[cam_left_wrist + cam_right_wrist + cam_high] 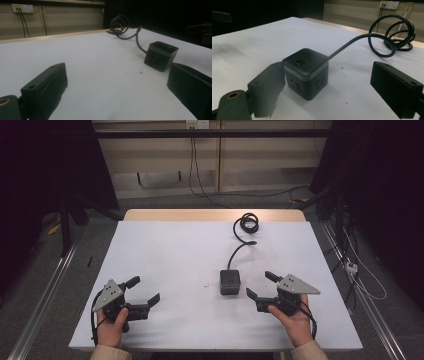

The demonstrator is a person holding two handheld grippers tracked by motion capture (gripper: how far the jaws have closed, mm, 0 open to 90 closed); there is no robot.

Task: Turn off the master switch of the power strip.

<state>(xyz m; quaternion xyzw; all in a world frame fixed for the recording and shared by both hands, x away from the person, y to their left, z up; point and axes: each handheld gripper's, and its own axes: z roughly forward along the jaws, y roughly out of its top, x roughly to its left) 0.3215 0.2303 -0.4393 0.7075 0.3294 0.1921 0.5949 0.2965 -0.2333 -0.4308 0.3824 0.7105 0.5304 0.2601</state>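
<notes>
While both pairs hover low over the white-covered desk (175,255), left tongs (146,290) spread wide, gripping nothing, held in the person's left hand (111,327) near the front-left edge. Same story from the left gripper view: two black jaws well apart, bare white surface between them. Right tongs (262,284) likewise gaping, held in the right hand (295,322) near the front-right, grey three-cornered plate on top. Pointed inward, toward the middle of the desk.

Just beside the right tongs sits the small black cube-shaped power strip (229,282), resting flat on the desk, slightly right of centre. Seen from the right gripper view, cube (305,72) close against one jaw at the left of that view, contact hard to judge; other jaw well clear of it. Button on the top face, socket slots on the side faces, lighter band running round below the top. From the left gripper view, cube (160,55) lying farther off, near the jaw at the right of that view.

Black cable (239,248) running from the cube toward the far edge, ending in a loose coil (248,223) close to the bare wooden strip. Tiny specks of debris (140,71) on the surface near the cube.
</notes>
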